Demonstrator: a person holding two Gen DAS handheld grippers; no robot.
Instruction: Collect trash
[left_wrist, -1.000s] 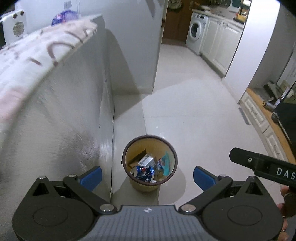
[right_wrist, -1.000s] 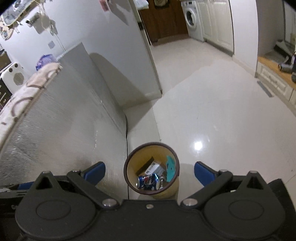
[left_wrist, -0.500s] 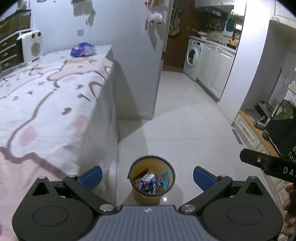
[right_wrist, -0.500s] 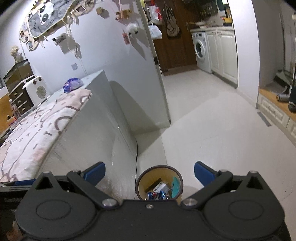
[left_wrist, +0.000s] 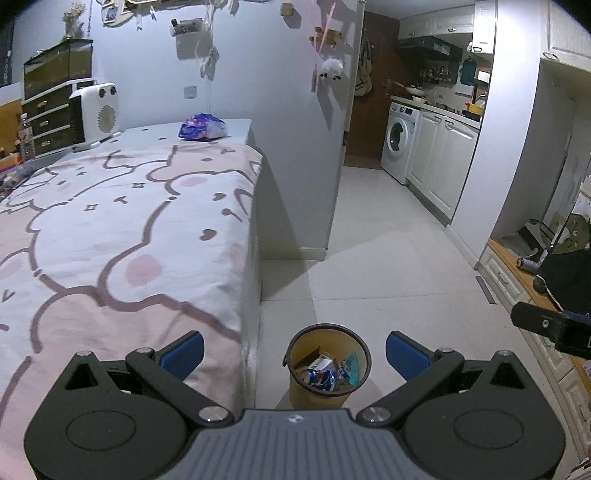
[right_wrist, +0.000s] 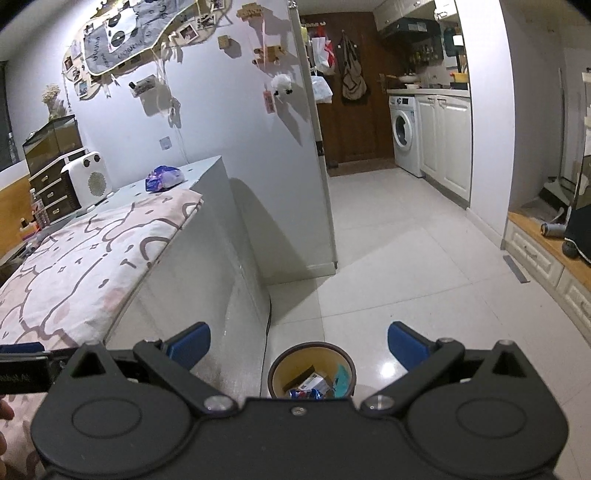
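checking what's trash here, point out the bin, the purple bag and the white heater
bin (left_wrist: 295, 341), left wrist view, left rim
purple bag (left_wrist: 202, 126), left wrist view, middle of the bag
white heater (right_wrist: 86, 177), right wrist view, front face

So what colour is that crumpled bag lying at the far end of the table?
Purple-blue with paler patches; the crumpled bag shows best in the left wrist view.

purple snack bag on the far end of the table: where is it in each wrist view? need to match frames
Left wrist: crumpled purple snack bag sits upper left of centre, on the bare grey tabletop past the pink cartoon-print cloth.
Right wrist: the bag is left of centre, nearer mid-height, beside the table's far corner.
Shared landmark: white front-loading washing machine, right of the bag in both.
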